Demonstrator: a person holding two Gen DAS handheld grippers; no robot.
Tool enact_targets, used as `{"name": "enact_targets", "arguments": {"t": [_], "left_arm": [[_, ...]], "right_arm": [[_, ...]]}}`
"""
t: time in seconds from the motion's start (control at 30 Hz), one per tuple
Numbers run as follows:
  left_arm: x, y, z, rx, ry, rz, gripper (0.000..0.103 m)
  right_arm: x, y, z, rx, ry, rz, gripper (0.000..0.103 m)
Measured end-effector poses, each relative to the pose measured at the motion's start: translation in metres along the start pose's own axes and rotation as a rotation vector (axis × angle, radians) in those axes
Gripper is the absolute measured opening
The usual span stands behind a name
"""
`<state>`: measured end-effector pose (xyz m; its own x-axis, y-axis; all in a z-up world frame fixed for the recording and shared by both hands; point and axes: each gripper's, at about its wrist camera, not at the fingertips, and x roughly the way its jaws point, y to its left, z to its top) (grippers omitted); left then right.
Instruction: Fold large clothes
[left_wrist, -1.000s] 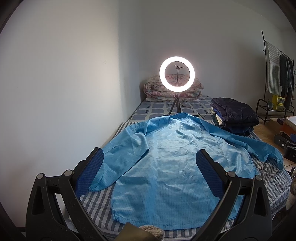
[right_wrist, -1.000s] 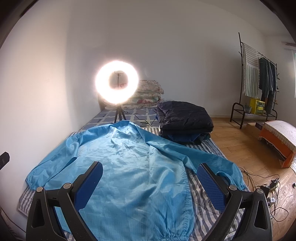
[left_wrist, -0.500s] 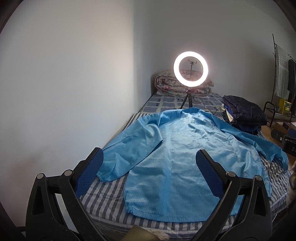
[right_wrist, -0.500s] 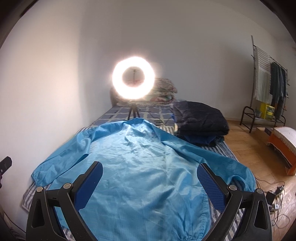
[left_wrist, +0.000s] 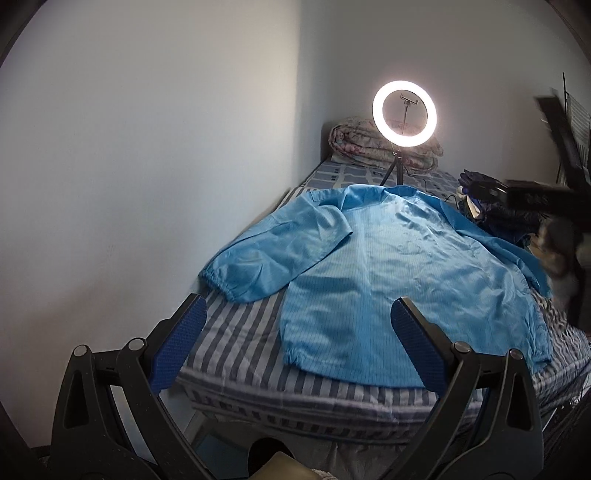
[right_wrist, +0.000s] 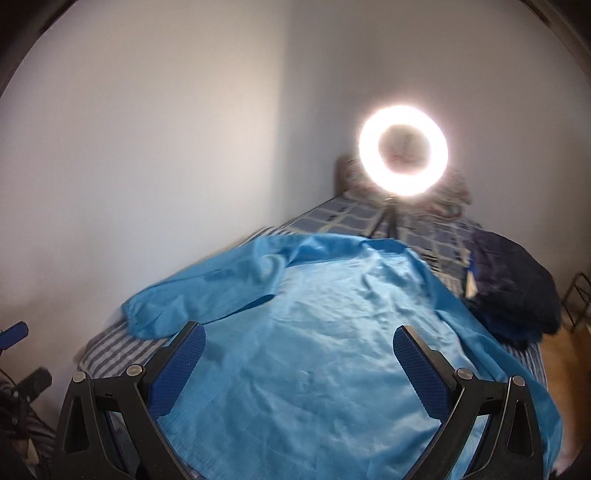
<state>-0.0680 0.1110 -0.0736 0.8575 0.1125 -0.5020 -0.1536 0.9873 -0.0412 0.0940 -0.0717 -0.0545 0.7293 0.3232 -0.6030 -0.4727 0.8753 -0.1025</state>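
A large light-blue jacket (left_wrist: 399, 273) lies spread flat, back up, on a striped bed (left_wrist: 240, 343), collar toward the far end, sleeves out to both sides. Its left sleeve (left_wrist: 273, 251) lies toward the wall. My left gripper (left_wrist: 299, 336) is open and empty, held off the bed's near left corner, above the hem. My right gripper (right_wrist: 299, 354) is open and empty, hovering over the jacket's (right_wrist: 314, 332) lower middle. The right gripper also shows blurred at the right edge of the left wrist view (left_wrist: 546, 199).
A lit ring light on a tripod (left_wrist: 404, 114) stands on the bed past the collar. A rolled quilt (left_wrist: 369, 144) lies at the head. A dark folded pile (right_wrist: 513, 291) sits right of the jacket. A white wall (left_wrist: 147, 166) runs along the bed's left side.
Both grippers have swung left and moved lower toward the bed. The right gripper has come closer over the jacket. The jacket has not moved.
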Motion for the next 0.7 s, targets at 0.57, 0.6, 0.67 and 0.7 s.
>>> {"name": "enact_targets", "arguments": {"t": [0.57,0.6,0.67,0.7], "left_arm": [[0.005,0.031,-0.026,-0.042,0.05,-0.004,0.096],[0.006,0.032,-0.026,-0.042,0.05,-0.003,0.096],[0.007,0.032,-0.027,-0.037,0.052,-0.002,0.096],[0.009,0.033,-0.027,-0.035,0.056,0.001,0.096]], "right_arm": [[0.201,0.13,-0.006,0.071,0.511,0.472,0.057],[0.214,0.126,-0.01,0.128,0.537,0.462,0.057],[0.238,0.117,-0.02,0.246,0.571,0.452,0.054],[0.247,0.114,-0.022,0.295,0.58,0.452,0.054]]}}
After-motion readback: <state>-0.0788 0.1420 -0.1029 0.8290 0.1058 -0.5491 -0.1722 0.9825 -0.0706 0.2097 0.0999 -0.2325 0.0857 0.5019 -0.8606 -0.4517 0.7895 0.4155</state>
